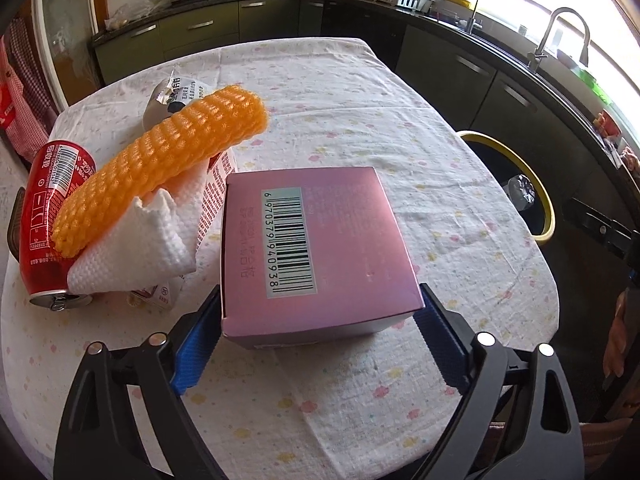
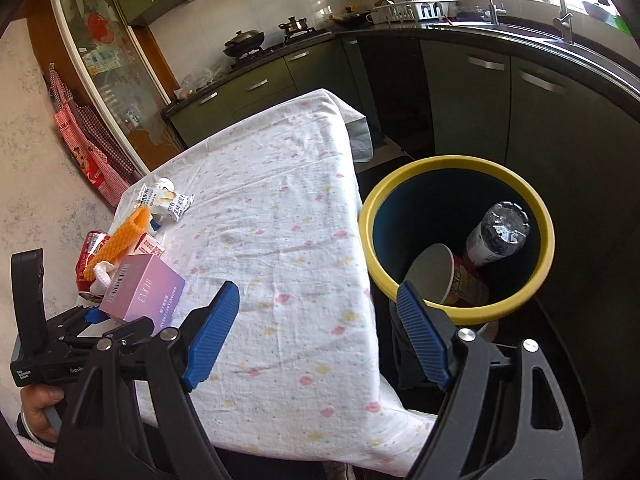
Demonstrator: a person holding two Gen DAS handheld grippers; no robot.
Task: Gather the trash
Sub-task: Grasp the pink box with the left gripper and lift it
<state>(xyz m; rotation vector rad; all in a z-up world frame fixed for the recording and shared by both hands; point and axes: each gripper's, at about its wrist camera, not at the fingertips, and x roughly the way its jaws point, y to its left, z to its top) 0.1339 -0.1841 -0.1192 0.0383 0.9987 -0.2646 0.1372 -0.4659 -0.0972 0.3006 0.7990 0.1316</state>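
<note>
A flowered tablecloth [image 1: 360, 128] covers the kitchen table; dark cabinets [image 1: 200, 36] line the upper frame. The left gripper [image 1: 320, 312] clamps the pink box [image 1: 320, 248] at center. The right gripper [image 2: 316, 320] hangs spread and unladen beside the yellow-rimmed bin [image 2: 456, 168].

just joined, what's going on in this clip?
Trash pickup off a cloth-covered table. The left tongs are clamped on the sides of a pink box. The right tongs are open and empty, over the table edge by a yellow-rimmed bin that already holds a plastic bottle and a paper cup. A red can, orange foam net and white tissue remain on the table.
</note>
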